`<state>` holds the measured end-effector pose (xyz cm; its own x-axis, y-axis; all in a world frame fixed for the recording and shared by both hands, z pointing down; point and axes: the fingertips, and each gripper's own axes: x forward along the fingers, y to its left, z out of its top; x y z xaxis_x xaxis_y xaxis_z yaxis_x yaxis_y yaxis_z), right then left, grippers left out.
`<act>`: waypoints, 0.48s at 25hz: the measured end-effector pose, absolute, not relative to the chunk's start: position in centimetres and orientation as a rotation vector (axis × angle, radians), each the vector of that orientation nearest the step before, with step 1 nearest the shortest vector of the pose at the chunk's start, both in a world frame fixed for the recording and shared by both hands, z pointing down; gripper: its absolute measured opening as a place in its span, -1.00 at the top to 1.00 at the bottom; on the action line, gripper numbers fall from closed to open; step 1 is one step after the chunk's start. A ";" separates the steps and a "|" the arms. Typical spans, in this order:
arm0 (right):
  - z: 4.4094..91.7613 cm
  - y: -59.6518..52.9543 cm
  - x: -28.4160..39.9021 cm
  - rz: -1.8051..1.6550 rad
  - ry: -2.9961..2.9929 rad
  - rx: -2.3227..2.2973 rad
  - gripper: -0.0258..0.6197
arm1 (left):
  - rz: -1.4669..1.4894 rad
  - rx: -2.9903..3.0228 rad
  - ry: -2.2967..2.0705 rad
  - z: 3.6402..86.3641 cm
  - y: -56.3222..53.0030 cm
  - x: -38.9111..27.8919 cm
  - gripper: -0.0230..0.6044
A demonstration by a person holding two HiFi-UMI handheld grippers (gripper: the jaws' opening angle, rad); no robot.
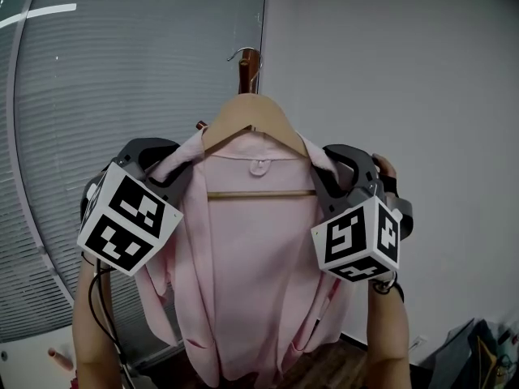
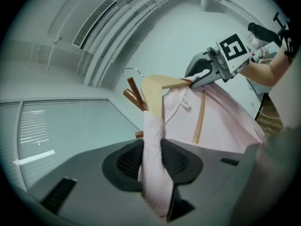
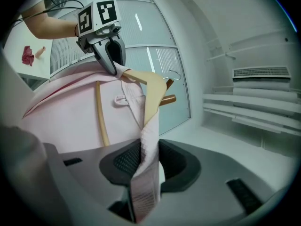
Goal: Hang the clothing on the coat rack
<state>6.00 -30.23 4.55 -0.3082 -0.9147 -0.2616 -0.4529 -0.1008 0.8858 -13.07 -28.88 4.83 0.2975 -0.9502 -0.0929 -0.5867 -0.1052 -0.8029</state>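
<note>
Nearest the person were two bare arms, each holding a gripper up.

The left gripper [image 1: 180, 164] had its jaws pressed onto a fold of the pink shirt [image 1: 251, 266] at one shoulder. The left gripper view showed the cloth bunched up tight between the two dark pads [image 2: 129, 161]. The jaws were only as far apart as the cloth was thick.

The right gripper [image 1: 323, 167] did the same at the other shoulder. In its own view a strip of shirt ran down between its pads [image 3: 173, 163], squeezed there. So both grippers had hold of the shirt, one on each side.

The shirt hung open at the front from a wood hanger [image 1: 251, 112], held up in the air. It drooped down between the two grippers. The hanger's bar [image 1: 259, 194] crossed the inside of the shirt.

Just behind the hanger's top stood the brown rack [image 1: 248, 70]. The metal hook [image 1: 243, 53] was right by the top of the rack. I could not tell if the hook sat on the rack or only hung near it. From the sides, two brown pegs [image 2: 134, 95] showed just past the hanger.

Farthest back were the blinds [image 1: 122, 71] on the left and a plain wall [image 1: 405, 71] on the right.
</note>
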 end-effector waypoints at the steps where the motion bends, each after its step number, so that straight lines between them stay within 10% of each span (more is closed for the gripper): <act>1: 4.5 -30.4 6.0 -1.391 -1.733 1.490 0.54 | -0.596 -1.803 1.383 4.9 -29.2 -13.1 0.54; 12: 3.8 -31.0 6.0 -1.368 -1.697 1.491 0.54 | -0.596 -1.867 1.364 4.4 -30.6 -13.1 0.54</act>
